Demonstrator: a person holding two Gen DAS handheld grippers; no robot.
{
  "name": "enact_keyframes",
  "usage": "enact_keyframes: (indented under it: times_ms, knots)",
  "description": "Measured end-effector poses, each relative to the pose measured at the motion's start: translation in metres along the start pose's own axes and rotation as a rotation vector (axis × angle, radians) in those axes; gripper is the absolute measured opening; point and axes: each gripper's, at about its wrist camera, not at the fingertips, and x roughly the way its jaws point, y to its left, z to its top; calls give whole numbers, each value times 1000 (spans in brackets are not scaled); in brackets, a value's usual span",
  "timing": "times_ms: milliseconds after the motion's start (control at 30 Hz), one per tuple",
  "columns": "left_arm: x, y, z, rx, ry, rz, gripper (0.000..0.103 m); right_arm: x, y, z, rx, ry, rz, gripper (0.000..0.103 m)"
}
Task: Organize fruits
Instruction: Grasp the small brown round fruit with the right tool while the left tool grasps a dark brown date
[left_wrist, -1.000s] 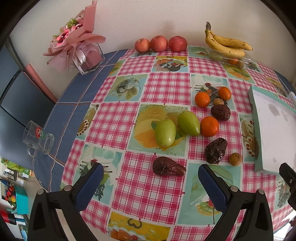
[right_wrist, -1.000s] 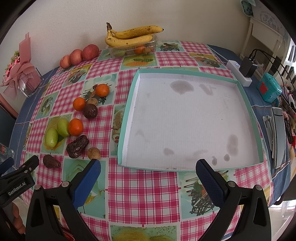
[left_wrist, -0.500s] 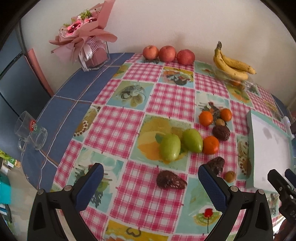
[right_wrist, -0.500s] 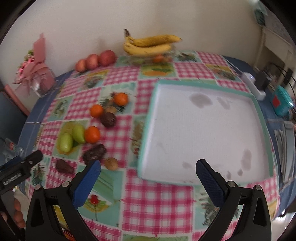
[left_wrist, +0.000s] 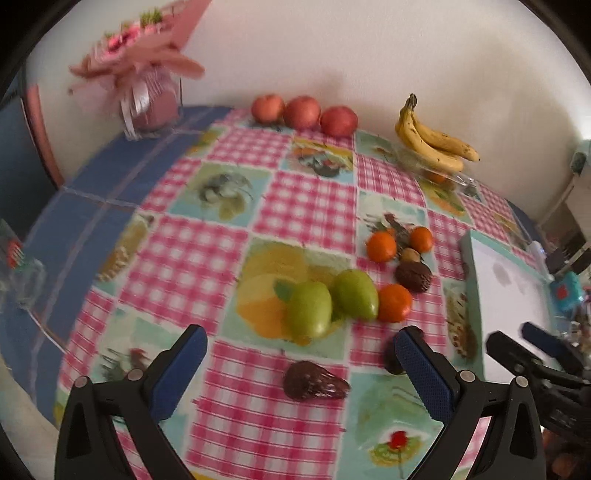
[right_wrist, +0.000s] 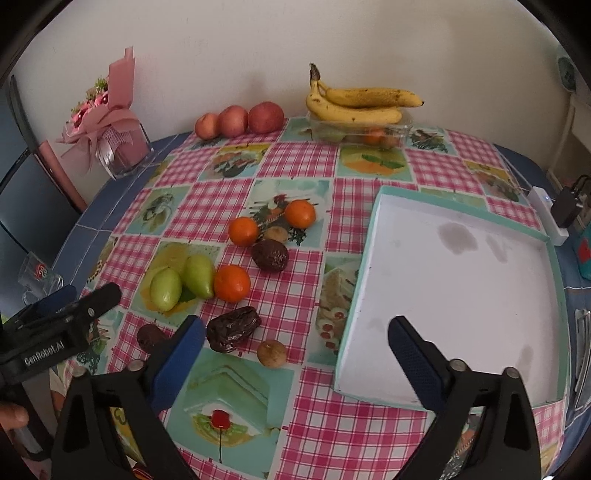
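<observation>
On the checked tablecloth lie two green fruits (left_wrist: 309, 314) (right_wrist: 166, 288), three oranges (right_wrist: 232, 283), dark wrinkled fruits (right_wrist: 232, 332) (left_wrist: 314, 380) and small brown ones (right_wrist: 272, 353). A white tray with a teal rim (right_wrist: 364, 280) lies bare to their right. My left gripper (left_wrist: 299, 345) hovers open over the nearest dark fruit, touching nothing. My right gripper (right_wrist: 295, 326) hangs above the dark and brown fruits by the tray's left edge. Its jaws are closing, still wide, with the pads pressing on nothing.
Three apples (right_wrist: 236, 120) and bananas (right_wrist: 362, 103) on a clear plastic box line the back wall. A bouquet in a clear vase (right_wrist: 110, 144) stands at the back left, a glass mug (right_wrist: 37, 277) at the left edge, a power strip (right_wrist: 546, 214) at the right.
The right gripper has swung left from over the tray toward the fruit cluster, and its jaws have narrowed a little. The left view has turned right and come closer to the green fruits.
</observation>
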Motion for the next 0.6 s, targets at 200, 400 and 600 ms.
enact_keyframes:
  times_ms: [200, 400, 600]
  knots:
    - [16, 6, -9, -43, 86, 32, 101, 20, -3, 0, 24, 63, 38, 69]
    - [36, 7, -17, -83, 188, -35, 89, 46, 3, -9, 11, 164, 63, 52]
    - [49, 3, -22, -86, 242, -73, 74, 60, 11, -17, -26, 218, 68, 45]
